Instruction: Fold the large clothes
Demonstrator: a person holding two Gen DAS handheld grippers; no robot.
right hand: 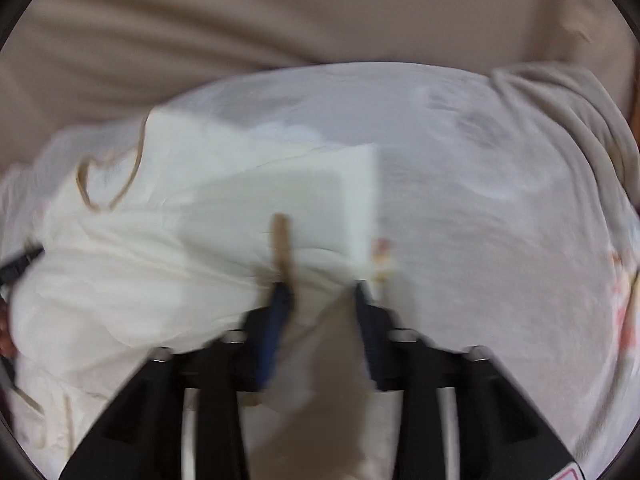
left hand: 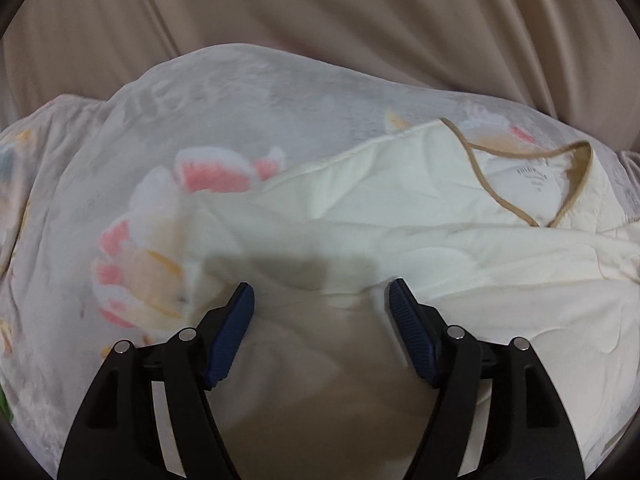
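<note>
Left gripper (left hand: 322, 300) stands wide, nothing between the blue pads (left hand: 402, 304), hovering just over the cream garment (left hand: 360, 216). The garment lies directly ahead of and under this gripper, spread on a floral bed cover (left hand: 120, 200), with beige sheet (left hand: 320, 12) beyond. Its long axis runs crosswise to the gripper, left to right. The tan-trimmed neckline (left hand: 520, 168) sits ahead and well to the right of the gripper; a printed neck label (left hand: 534, 178) shows inside it, text too small and blurred to read. No other writing is legible.

Right gripper (right hand: 320, 288) is partly parted, narrower than the left. View is motion-blurred; a tan trim strip (right hand: 282, 240) sits right at the tip of its left finger, and cloth seems to lie between the jaws, but the pads do not look pressed on it, likely a release. The cream garment (right hand: 160, 240) lies ahead and mostly to the left of this gripper, with a folded flap edge (right hand: 360, 200) just ahead; the neckline (right hand: 108, 180) is far ahead-left. The bare floral bed cover (right hand: 500, 220) is to its right.

Judgement: a fold seems just laid; the right gripper is nearer the flap, the left nearer the garment's body for the next crosswise fold.
</note>
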